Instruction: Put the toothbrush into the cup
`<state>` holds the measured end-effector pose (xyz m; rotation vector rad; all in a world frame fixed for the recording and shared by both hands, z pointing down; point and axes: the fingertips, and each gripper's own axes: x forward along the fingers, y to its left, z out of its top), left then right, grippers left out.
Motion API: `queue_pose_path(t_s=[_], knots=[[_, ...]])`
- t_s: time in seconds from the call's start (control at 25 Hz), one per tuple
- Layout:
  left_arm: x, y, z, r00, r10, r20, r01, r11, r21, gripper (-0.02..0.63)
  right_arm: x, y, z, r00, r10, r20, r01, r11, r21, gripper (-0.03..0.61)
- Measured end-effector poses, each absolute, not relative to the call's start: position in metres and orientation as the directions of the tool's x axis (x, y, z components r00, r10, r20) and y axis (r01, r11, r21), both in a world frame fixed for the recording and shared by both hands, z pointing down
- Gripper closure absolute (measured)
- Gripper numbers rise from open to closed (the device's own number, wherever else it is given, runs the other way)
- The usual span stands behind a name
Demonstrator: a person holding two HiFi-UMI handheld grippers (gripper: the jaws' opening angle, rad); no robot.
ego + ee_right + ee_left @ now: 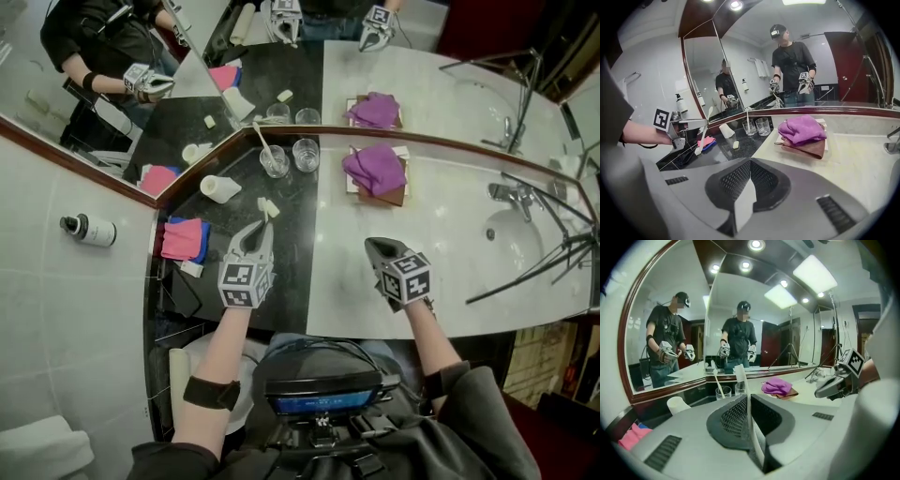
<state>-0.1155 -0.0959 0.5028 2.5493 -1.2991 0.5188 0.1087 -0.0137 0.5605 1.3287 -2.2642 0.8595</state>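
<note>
**A:** Where is the toothbrush (746,397) sitting at this point?

**B:** The left gripper (259,236) is pinching it. The jaws are almost together, with only the thin handle keeping them apart. One long end is standing up past the tips, which I'm reading as deliberate, since a free length is easier to tip into a rim.

**A:** Is the right gripper (380,251) doing anything?

**B:** It's hovering over the pale counter (450,225) with its jaws pressed fully together on nothing. It's probably just keeping out of the way.

**A:** Which cup is the brush heading for?

**B:** 2 glasses are standing side by side against the mirror, on the dark counter (300,234) ahead of the left gripper and well apart from it. The left glass (275,162) is already holding a second toothbrush (262,141), while the right glass (306,154) is standing empty. A white cup (220,188) is lying on its side nearby, so it's no use as it is. I'm guessing 1 of the glasses is the target, but I can't tell which.
</note>
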Motion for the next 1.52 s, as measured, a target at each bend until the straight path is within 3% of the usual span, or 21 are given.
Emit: queue_pose_path(t_s=[0.6,1.04,1.52], knots=[[-0.099,-0.108,0.475,0.555,-0.76,0.337,-0.813,-0.582,0.027,0.592,0.093,-0.028,0.555,-0.534,-0.619,0.575,-0.844,0.421,-0.331,0.572],[-0.037,-0.206,0.461,0.621,-0.736,0.269,-0.767,-0.642,0.014,0.592,0.064,-0.029,0.564,-0.574,-0.58,0.578,-0.818,0.442,-0.368,0.572],[-0.004,-0.303,0.485,0.644,-0.735,0.212,-0.755,-0.656,0.017,0.592,-0.02,-0.051,0.588,-0.683,-0.469,0.56,-0.724,0.532,-0.439,0.572]])
